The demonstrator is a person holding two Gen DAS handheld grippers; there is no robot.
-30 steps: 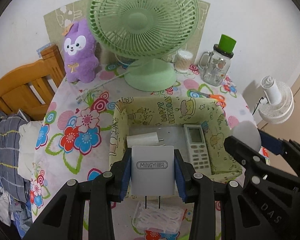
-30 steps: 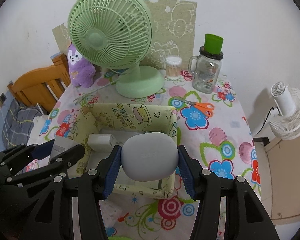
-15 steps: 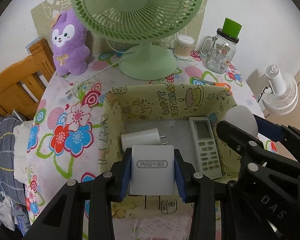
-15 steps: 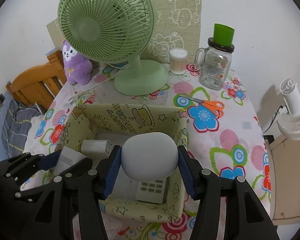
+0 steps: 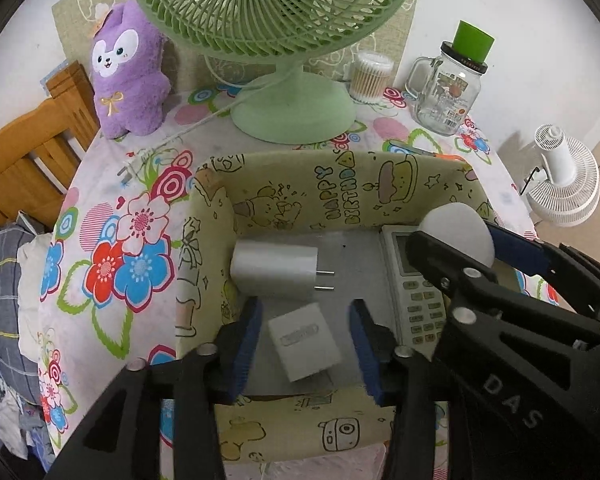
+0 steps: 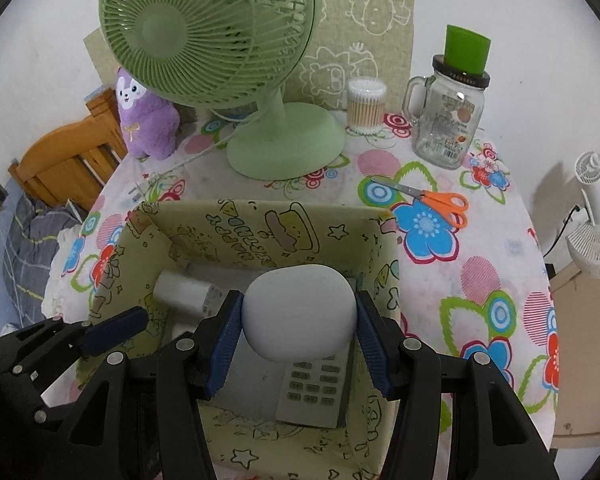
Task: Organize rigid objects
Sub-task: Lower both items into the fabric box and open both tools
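Note:
A yellow cartoon-print storage box [image 5: 332, 184] [image 6: 260, 232] stands on the flowered table. My left gripper [image 5: 306, 336] is open over the box; a small white charger block [image 5: 304, 342] lies loose on the box floor between its fingers. A white plug adapter [image 5: 274, 268] [image 6: 180, 292] and a white remote control [image 5: 414, 292] [image 6: 316, 388] also lie inside. My right gripper [image 6: 298, 320] is shut on a smooth white rounded case [image 6: 300, 312] [image 5: 460, 228], held over the remote at the box's right side.
A green desk fan [image 6: 228, 52] [image 5: 284, 32], purple plush toy [image 5: 128, 72], cotton swab jar [image 6: 366, 106], glass mug jar with green lid [image 6: 448, 120] and orange scissors [image 6: 436, 204] stand behind the box. A wooden chair [image 5: 24, 156] is at left, a white fan [image 5: 560, 184] at right.
My left gripper moved forward over the box, opened and let go of the white charger block, which now lies on the box floor. My right gripper carried the white case forward over the box.

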